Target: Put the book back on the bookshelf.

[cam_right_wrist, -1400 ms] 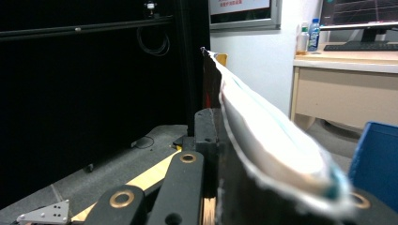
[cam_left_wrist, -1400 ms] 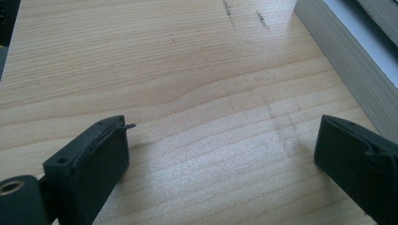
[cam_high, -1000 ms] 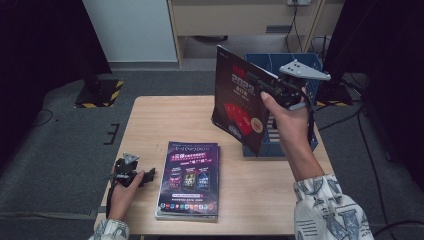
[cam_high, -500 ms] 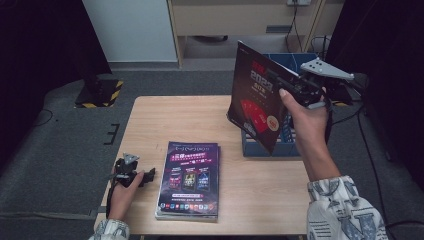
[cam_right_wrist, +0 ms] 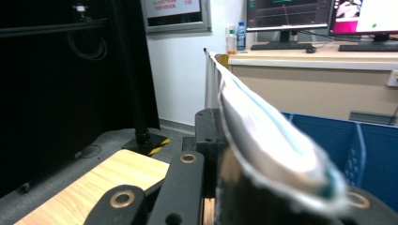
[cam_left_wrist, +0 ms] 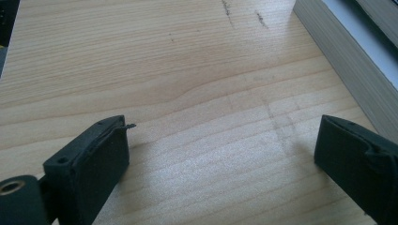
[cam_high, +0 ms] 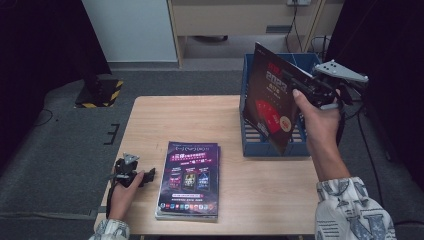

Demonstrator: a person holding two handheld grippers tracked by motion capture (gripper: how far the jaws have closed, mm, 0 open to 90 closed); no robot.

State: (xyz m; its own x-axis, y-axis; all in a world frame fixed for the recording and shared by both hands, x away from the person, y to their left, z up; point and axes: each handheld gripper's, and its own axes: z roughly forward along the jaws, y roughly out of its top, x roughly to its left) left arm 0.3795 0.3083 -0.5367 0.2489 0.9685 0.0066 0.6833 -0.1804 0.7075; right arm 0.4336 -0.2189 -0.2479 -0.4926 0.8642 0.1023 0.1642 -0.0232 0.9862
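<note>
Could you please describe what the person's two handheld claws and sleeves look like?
Both claws are black: the left claw is compact, the right claw carries a grey three-cornered plate on top. The sleeves are pale with a dark blue pattern.

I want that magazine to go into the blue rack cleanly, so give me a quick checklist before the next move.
1. Right tool shut on the magazine: ok.
2. Magazine upright enough to slot in: not ok, it is tilted.
3. Magazine over the blue rack: ok in the high view.
4. Free slot in the rack: cannot tell, the magazine hides it.
5. Left tool out of the way, open, resting on the table: ok.
6. Stack of magazines lying flat: ok.
</note>
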